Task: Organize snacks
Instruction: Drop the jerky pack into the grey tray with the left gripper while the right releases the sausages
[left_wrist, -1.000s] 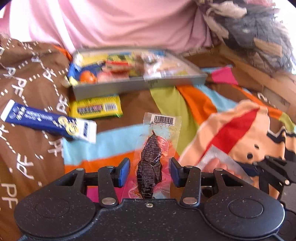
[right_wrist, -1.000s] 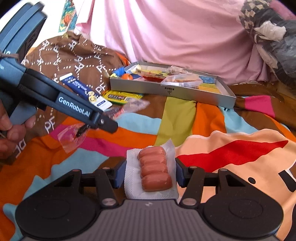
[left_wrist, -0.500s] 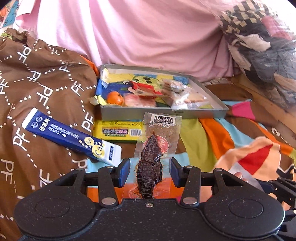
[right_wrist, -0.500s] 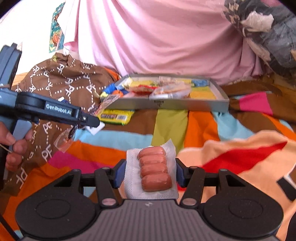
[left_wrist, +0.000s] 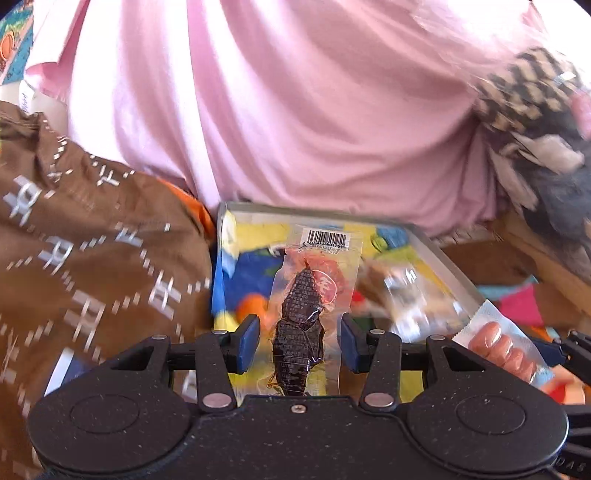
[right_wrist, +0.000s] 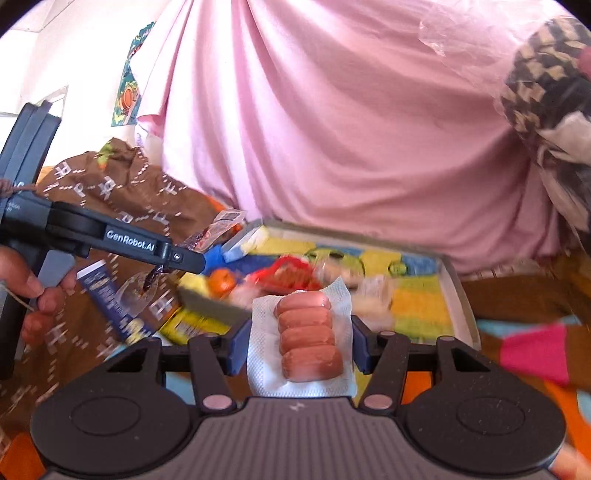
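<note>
A big pink cloth (right_wrist: 332, 129) is hanging behind a grey tray (right_wrist: 458, 295) of blurry snacks. The left gripper (left_wrist: 299, 341), marked "GenRobot.AI", is squeezing a clear packet of dark dried snack (left_wrist: 310, 310) over the tray. The right gripper (right_wrist: 297, 345) is pinching a sausage pack (right_wrist: 306, 332) just beside it.
</note>
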